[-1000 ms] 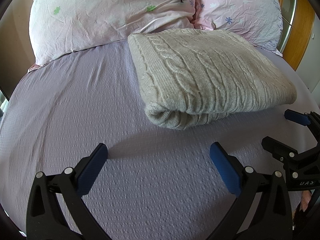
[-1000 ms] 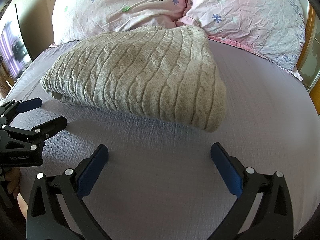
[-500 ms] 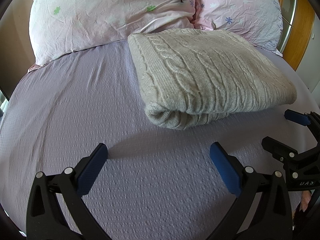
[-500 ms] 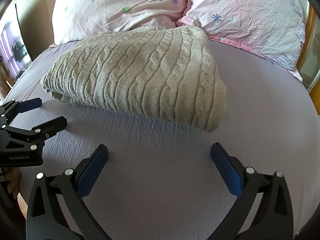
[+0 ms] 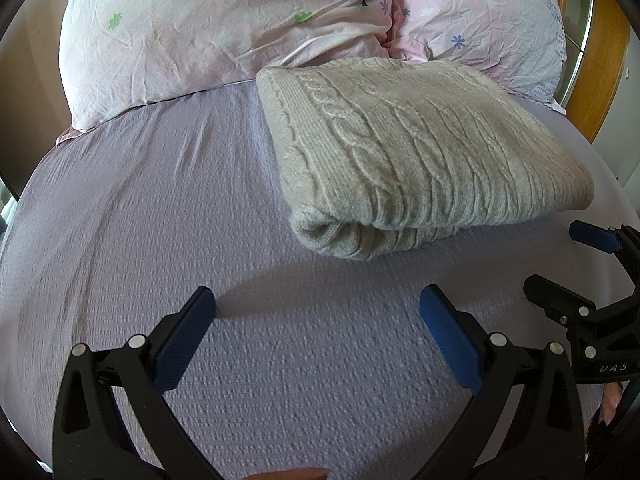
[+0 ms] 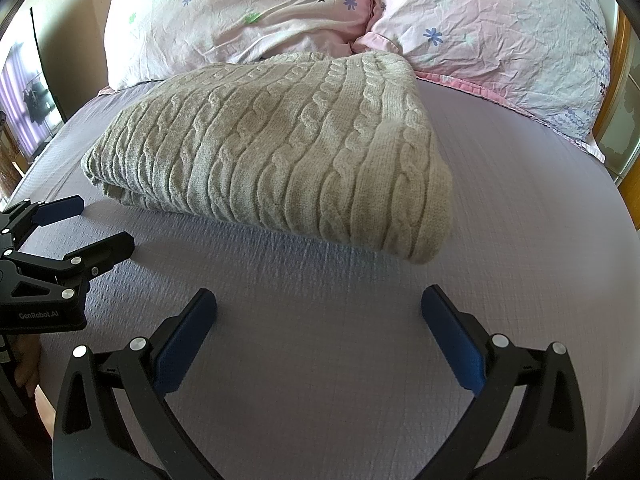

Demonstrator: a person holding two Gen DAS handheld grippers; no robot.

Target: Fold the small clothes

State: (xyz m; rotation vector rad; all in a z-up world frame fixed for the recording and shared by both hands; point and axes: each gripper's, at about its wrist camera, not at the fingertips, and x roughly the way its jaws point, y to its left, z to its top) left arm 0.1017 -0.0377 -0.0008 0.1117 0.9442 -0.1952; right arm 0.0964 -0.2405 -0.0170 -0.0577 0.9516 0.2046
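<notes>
A beige cable-knit sweater (image 5: 424, 152) lies folded into a thick rectangle on the lilac bed sheet (image 5: 160, 208). It also shows in the right wrist view (image 6: 280, 148). My left gripper (image 5: 316, 320) is open and empty, hovering over bare sheet in front of the sweater's near-left corner. My right gripper (image 6: 318, 320) is open and empty, over the sheet in front of the sweater's near-right edge. Each gripper shows in the other's view, the right one (image 5: 560, 264) and the left one (image 6: 76, 224). Neither touches the sweater.
Two pink floral pillows (image 5: 224, 28) (image 6: 496, 32) lie at the head of the bed, right behind the sweater. A wooden headboard frame (image 5: 604, 60) stands at the far right. A wall and a window with curtains (image 6: 24, 100) are at the left.
Almost nothing differs. Both grippers stay open in front of the sweater, with only a slight drift of the views. The sweater has not moved.
</notes>
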